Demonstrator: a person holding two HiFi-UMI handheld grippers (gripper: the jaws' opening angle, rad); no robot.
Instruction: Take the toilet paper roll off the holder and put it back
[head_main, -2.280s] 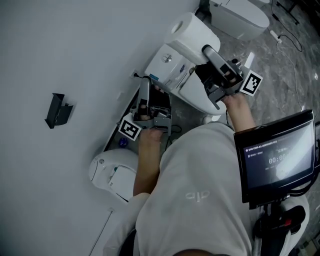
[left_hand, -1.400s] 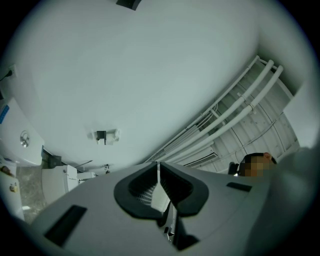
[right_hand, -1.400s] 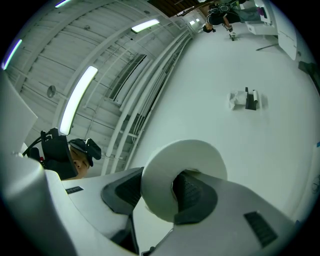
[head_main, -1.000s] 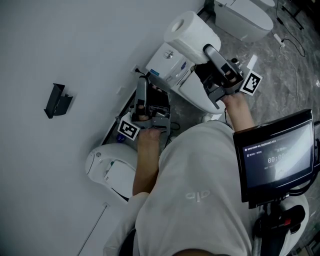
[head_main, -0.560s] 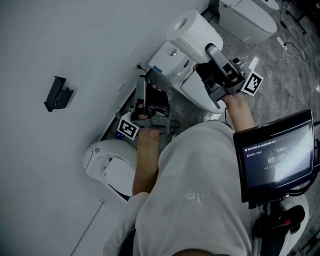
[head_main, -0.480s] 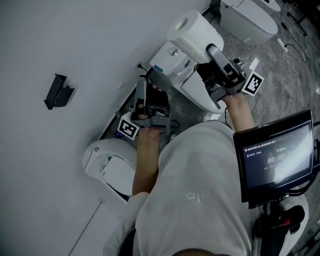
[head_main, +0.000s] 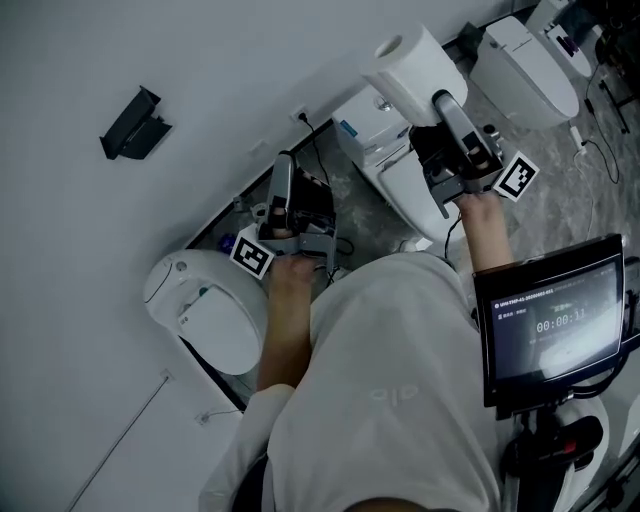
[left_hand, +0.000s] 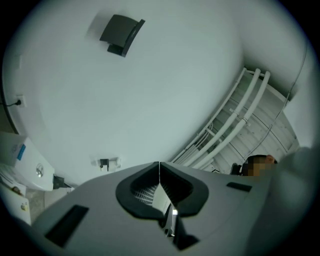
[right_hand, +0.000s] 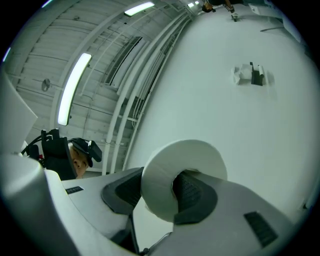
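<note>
Wall (head_main: 60, 300): white, filling the left of the head view.
Person (head_main: 390, 390): white top, seen from above, one gripper in each hand.
Toilets: three white ones on the grey floor along the wall: one (head_main: 200, 310) below the left gripper, one (head_main: 395, 170) under the right gripper, one (head_main: 530, 70) at top right.
Monitor (head_main: 555, 325): dark screen at the person's right; its text is too small to read.
Roll (head_main: 415, 65) (right_hand: 165, 175): white, off the wall, held up over the middle toilet.
Right gripper (head_main: 437, 105) (right_hand: 167, 192): clamped on the roll; one jaw seems to sit in the core, the other against the outside.
Left gripper (head_main: 284, 165) (left_hand: 159, 167): jaws pressed together, pointing at the wall.
Holder (head_main: 135, 123) (left_hand: 121, 34): dark bracket on the wall, well apart from the roll and both grippers.
</note>
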